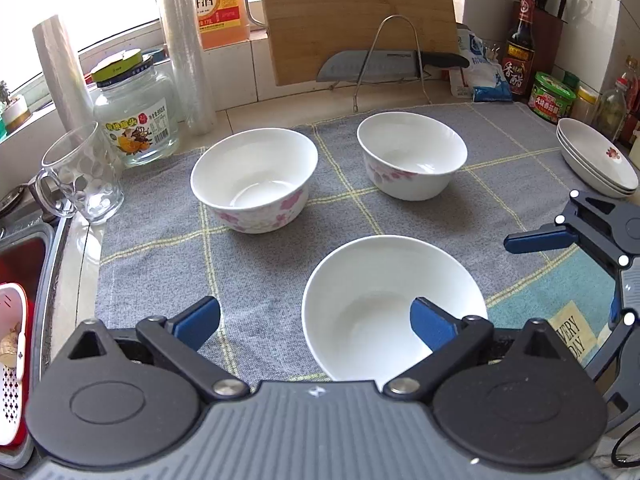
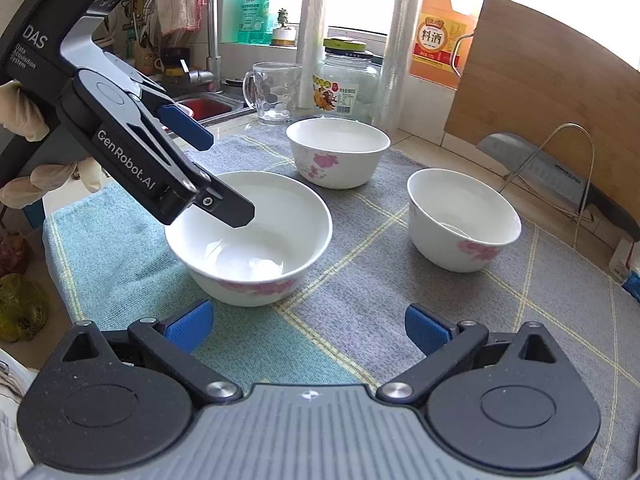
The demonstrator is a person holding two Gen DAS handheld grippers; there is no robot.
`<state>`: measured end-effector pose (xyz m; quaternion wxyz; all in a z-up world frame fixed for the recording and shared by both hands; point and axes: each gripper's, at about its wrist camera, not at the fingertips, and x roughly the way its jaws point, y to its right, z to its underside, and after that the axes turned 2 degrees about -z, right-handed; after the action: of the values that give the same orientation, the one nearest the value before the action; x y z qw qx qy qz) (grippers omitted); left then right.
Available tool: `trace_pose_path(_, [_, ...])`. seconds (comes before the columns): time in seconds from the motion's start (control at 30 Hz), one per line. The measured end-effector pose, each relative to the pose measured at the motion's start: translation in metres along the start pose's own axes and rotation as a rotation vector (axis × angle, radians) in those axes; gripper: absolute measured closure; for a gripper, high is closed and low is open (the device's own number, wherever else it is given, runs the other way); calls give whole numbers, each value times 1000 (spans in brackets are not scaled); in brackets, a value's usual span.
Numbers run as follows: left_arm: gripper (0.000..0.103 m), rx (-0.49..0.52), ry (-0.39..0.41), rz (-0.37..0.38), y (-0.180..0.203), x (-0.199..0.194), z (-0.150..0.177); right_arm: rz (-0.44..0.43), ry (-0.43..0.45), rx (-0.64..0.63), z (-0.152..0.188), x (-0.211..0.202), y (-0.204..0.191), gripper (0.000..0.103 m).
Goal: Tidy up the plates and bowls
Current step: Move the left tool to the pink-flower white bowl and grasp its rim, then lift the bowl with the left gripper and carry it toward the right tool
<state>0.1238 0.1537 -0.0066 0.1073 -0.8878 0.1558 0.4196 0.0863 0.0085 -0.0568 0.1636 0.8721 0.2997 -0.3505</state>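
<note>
On the cloth-covered worktop (image 1: 160, 264), we straddle the nearest bowl's (image 1: 372, 300) rim with the left gripper (image 1: 316, 324), jaws apart, empty; a thin-rim pinch may tip it.

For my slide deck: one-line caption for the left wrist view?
Open left gripper straddles the near bowl's rim; two flowered bowls wait behind.

Behind the checked cloth (image 1: 280, 272): cutting board (image 1: 360, 16) upright, knife (image 1: 384, 65) before it, jar (image 1: 136, 120) and glass mug (image 1: 82, 172) left.
</note>
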Motion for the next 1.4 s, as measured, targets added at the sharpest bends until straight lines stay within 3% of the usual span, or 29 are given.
trace_pose_path(0.23, [33,-7,-31,68,-5,8,1,-32,-2,-26,-10,17,-13,2])
trace_pose_path(0.37, [38,-9,-42,96,-3,11,1,-51,-9,-36,-13,20,-16,17])
trace_pose_path(0.7, [57,-14,-60,137,-1,15,0,-59,-3,-41,-16,21,-17,19])
trace_pose_path(1.13, [57,8,-58,153,8,12,-3,-58,-13,-21,-16,9,-11,19])
trace_pose_path(1.4, [57,56,-44,211,37,19,-15,-1,-26,9,-8,-14,8,19])
